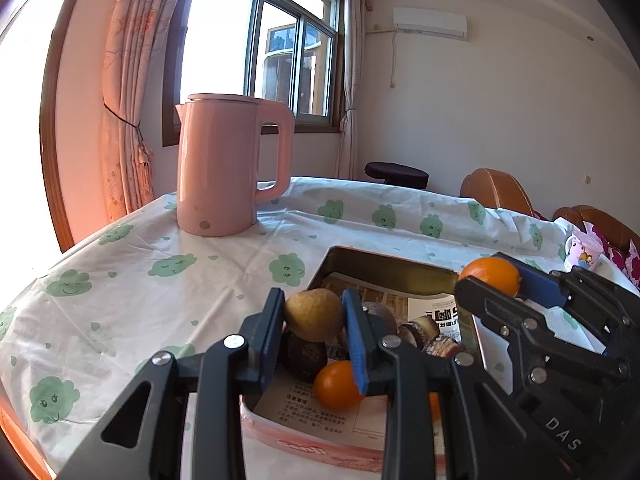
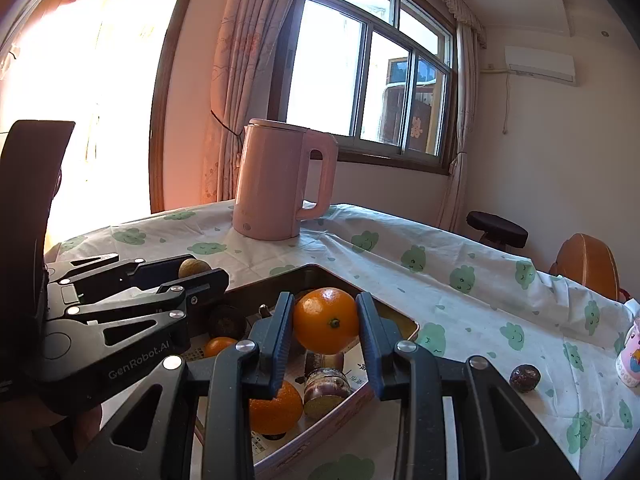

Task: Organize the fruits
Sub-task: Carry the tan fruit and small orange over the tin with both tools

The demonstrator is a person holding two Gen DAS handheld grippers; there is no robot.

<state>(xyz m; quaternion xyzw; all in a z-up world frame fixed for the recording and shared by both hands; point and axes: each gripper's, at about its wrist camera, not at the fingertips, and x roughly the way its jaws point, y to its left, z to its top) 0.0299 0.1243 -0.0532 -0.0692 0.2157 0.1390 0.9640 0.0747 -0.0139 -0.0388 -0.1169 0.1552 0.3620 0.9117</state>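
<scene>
The left tool (image 1: 314, 332) is closed on a yellow-brown pear (image 1: 315, 314), and the pear is held up in the air between the two blue pads. The right tool (image 2: 326, 328) is closed on a big orange (image 2: 326, 320), and it is up in the air too. Both tools are full, so neither one can pick up more fruit yet.

Right under both tools sits the pink tin box (image 2: 408, 326), lined with printed paper. It rests on the surface (image 2: 440, 280), which has a white cloth with green clouds. In the box I can see a small orange (image 1: 336, 386), a dark round fruit (image 1: 304, 356) and some purple cut pieces (image 2: 325, 384).

What matters most is that the box is straight below each fruit. I think the next move is just down, and then let go. The pear hangs over the near left part of the box, above the dark round fruit. The big orange hangs more over the far right part. The two tools are side by side and very near each other, so they could bump.

One more dark fruit (image 2: 525, 378) lies alone on the cloth, well apart from the box, on the right side. The right tool is nearer to it. A pink kettle (image 2: 280, 184) stands far back, out of the way
</scene>
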